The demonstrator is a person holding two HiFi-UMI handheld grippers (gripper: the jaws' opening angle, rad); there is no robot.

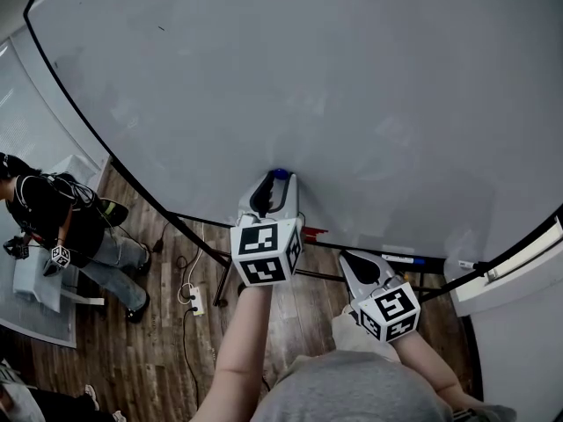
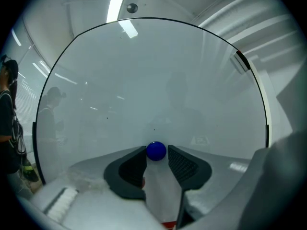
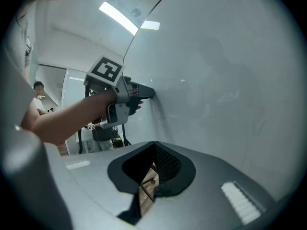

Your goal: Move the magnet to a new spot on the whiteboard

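A small round blue magnet (image 1: 280, 174) sticks to the whiteboard (image 1: 308, 86) near its lower edge. My left gripper (image 1: 275, 185) points straight at the board, and the magnet (image 2: 156, 151) lies between its fingertips. The jaws stand open: a thin gap shows beside the right pad (image 2: 181, 164), so the pads do not press on the magnet. My right gripper (image 1: 348, 258) hangs lower and to the right, below the board's edge, its jaws shut on nothing. In the right gripper view its tips (image 3: 154, 146) meet, and the left gripper (image 3: 147, 93) shows against the board (image 3: 230, 80).
The board's tray holds a blue-capped marker (image 1: 405, 258) and a red item (image 1: 314, 232). A power strip (image 1: 196, 300) with cables lies on the wooden floor under the board's stand. A person in dark clothes (image 1: 53, 218) stands at the far left.
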